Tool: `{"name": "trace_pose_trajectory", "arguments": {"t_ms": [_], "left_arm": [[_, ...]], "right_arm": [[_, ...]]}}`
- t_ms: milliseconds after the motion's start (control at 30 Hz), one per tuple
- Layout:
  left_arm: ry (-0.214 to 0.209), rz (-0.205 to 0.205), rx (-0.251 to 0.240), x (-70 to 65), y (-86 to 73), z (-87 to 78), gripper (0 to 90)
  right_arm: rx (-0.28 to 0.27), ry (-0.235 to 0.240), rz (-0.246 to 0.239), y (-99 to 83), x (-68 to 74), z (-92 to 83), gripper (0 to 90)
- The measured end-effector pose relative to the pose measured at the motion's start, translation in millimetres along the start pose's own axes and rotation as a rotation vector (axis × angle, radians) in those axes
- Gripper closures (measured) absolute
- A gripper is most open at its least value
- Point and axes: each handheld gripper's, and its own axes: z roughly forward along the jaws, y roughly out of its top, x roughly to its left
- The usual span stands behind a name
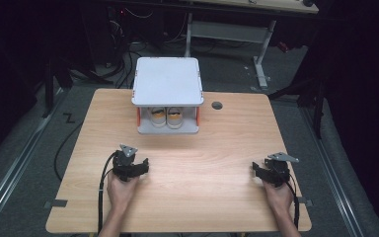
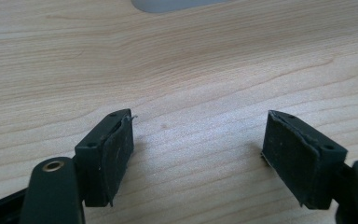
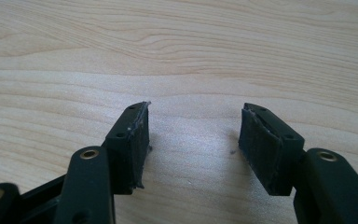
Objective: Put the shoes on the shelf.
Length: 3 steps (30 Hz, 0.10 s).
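Pale wood table (image 1: 187,168). At left, the left gripper (image 1: 134,167) rests near the front edge, jaws wide apart and empty. Mid-table at the back, a grey two-tier rack (image 1: 167,94) holds what look like two small white shoes (image 1: 167,117) on its lower shelf, untouched. At right, the right gripper (image 1: 262,172) rests, jaws apart, empty. Work seems not yet begun.

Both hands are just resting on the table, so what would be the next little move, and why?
Probably reach the left tool forward toward the shoes on the rack's lower shelf. Both tools are open and empty, the right tool included, and the shoes are the nearest thing.
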Motion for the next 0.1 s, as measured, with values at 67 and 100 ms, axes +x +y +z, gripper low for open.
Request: {"name": "trace_pose_trajectory", "arguments": {"t_ms": [67, 100], "left_arm": [[0.000, 0.000, 0.000, 0.0, 0.0, 0.0, 24.8], [-0.001, 0.000, 0.000, 0.0, 0.0, 0.0, 24.8]], "right_arm": [[0.000, 0.001, 0.000, 0.0, 0.0, 0.0, 42.2], [0.000, 0.001, -0.001, 0.0, -0.1, 0.1, 42.1]]}}
